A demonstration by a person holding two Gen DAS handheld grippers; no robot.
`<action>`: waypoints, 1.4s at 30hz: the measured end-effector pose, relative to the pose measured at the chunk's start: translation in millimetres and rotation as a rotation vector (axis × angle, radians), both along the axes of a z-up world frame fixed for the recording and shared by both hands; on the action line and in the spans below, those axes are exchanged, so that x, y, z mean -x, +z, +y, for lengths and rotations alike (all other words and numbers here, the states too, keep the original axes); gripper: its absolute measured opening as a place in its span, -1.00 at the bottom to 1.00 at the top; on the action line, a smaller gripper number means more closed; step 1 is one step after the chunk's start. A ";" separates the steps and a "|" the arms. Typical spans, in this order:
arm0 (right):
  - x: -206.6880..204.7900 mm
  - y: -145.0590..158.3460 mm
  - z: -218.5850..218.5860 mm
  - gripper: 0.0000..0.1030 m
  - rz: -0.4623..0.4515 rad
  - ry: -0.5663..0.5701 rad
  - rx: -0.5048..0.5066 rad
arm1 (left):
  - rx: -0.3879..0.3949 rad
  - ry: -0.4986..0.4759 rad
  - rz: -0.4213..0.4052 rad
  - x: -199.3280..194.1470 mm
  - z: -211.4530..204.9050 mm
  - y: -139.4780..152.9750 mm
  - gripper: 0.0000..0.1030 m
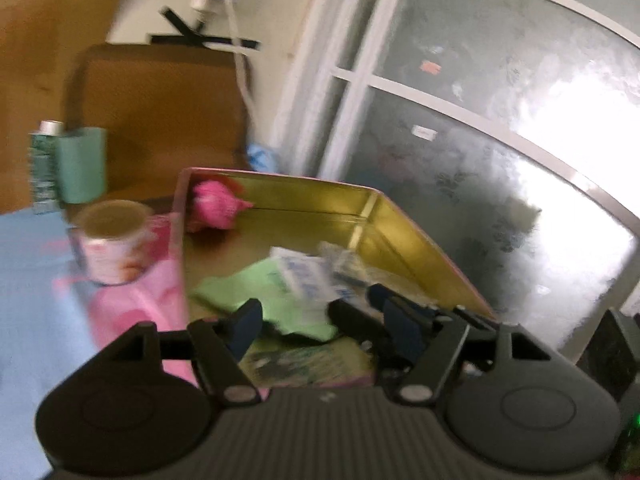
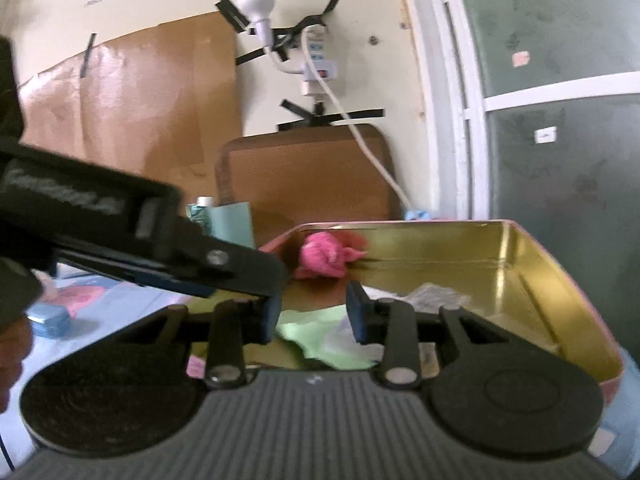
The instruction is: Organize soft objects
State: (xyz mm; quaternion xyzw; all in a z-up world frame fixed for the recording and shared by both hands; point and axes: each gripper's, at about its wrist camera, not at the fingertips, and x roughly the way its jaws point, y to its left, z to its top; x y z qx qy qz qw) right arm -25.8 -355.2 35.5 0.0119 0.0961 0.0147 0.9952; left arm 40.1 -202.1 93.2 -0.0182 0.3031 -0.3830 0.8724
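We are seeing a printed tin can [image 1: 112, 244] standing at the left on the blue tablecloth [image 1: 36, 280]. Next, our left gripper [image 1: 320, 320] is hovering part-open over the green cloth [image 1: 256, 292], gripping nothing. Our right gripper [image 2: 314, 316] is hanging narrow and empty. The pink soft toy [image 2: 324, 258] is lying in the gold tin box [image 2: 532, 272], in its far left corner.

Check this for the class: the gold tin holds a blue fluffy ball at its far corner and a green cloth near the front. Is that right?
Not quite. The ball is pink, not blue; both wrist views show it. The rest stands: it sits at the far corner of the gold tin, and the green cloth lies near the front.
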 end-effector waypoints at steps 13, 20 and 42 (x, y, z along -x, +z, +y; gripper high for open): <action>-1.6 2.4 17.3 -0.24 0.047 -0.017 -0.127 | -0.151 0.280 -0.052 11.1 99.3 -25.7 0.38; -4.6 0.6 73.9 -0.24 0.064 0.113 -0.050 | -0.164 0.396 -0.014 6.7 151.4 -46.2 0.38; 69.1 -12.5 33.4 0.02 0.042 -0.202 -0.086 | -0.151 0.170 -0.063 34.9 95.7 -51.5 0.75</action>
